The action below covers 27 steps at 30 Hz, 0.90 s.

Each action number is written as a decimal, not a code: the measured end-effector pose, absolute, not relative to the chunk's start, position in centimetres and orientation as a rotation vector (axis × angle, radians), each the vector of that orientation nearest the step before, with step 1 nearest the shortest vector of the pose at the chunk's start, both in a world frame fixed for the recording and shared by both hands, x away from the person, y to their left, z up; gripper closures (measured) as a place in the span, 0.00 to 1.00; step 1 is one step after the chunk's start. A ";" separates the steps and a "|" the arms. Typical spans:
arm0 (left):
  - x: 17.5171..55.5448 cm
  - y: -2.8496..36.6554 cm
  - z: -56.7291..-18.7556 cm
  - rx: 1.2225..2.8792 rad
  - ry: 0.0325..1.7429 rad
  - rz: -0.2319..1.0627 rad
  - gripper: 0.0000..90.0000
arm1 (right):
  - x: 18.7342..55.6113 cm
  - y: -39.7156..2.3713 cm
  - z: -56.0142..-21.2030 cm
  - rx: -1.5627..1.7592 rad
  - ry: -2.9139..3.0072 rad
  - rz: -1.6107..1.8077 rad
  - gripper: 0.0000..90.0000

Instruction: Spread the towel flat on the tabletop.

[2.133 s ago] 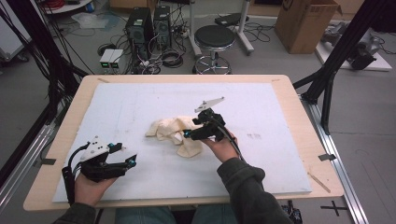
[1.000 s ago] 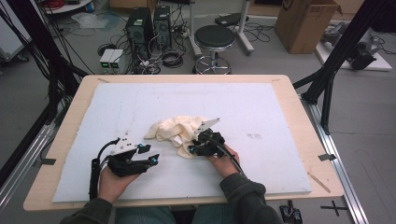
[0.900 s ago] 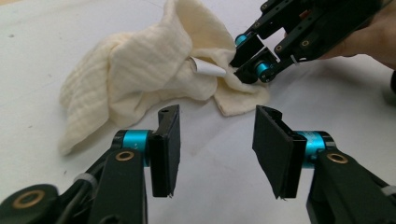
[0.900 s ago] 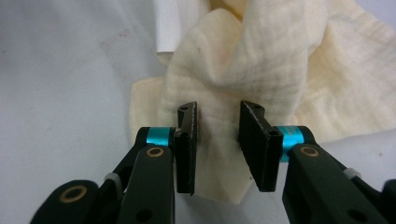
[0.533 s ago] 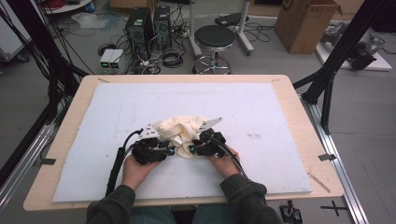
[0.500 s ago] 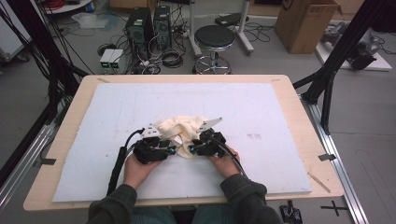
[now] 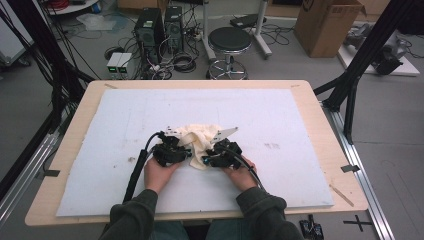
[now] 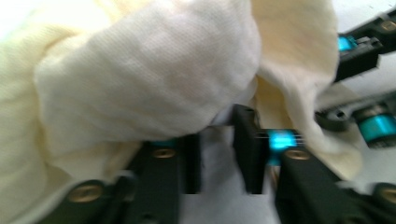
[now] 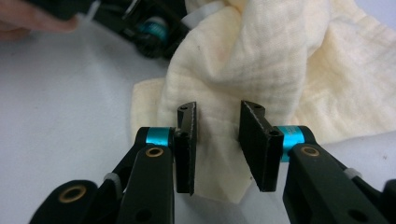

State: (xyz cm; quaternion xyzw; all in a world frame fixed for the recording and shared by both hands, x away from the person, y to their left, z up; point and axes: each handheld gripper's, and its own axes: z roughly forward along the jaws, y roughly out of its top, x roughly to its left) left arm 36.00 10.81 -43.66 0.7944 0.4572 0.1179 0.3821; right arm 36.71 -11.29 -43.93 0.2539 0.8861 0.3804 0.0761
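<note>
Pale wood edged the counter, and a light blue-white sheet covered nearly all of its top. Beyond the far edge lay a grey floor strewn with cables, where two dark computer towers, a round black stool and a cardboard box stood well away from both claws. Black frame posts rose at either side of the counter.

A crumpled cream cloth lay on the sheet between the two claws, bunched into folds. The left claw sat just left of the heap; its jaws had just been closing, and in the left gripper view a narrow gap stood between them with a thick fold of cloth hanging over the tips, so I could not tell whether the pads pressed on it. The right claw sat just right of the heap, near the left one; in the right gripper view its jaws stood apart, released, with the cloth lying under and beyond them. The person's hands held both claws from the near edge.
</note>
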 end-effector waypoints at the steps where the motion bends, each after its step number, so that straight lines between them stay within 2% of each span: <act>1: 36.0 10.9 -43.6 2.016 1.166 0.302 0.90 | 36.6 -11.3 -43.9 0.766 2.656 1.139 0.74; 3: 36.0 11.0 -43.5 2.020 1.156 0.314 0.97 | 36.7 -11.4 -44.0 0.763 2.651 1.148 0.75; 7: 35.7 11.4 -43.0 2.036 1.132 0.335 0.98 | 36.7 -11.5 -44.0 0.751 2.643 1.150 0.78; 11: 34.9 12.1 -42.0 2.061 1.075 0.333 0.98 | 36.8 -11.8 -43.9 0.762 2.644 1.161 0.91; 13: 34.3 12.6 -41.4 2.090 1.038 0.349 0.98 | 36.9 -12.1 -43.9 0.764 2.666 1.176 0.93; 19: 32.0 14.9 -39.8 2.134 0.930 0.344 0.98 | 36.7 -12.7 -43.2 0.738 2.688 1.166 0.95; 27: 29.2 18.8 -37.8 2.127 0.822 0.351 0.98 | 35.7 -15.6 -39.3 0.687 2.638 1.238 0.95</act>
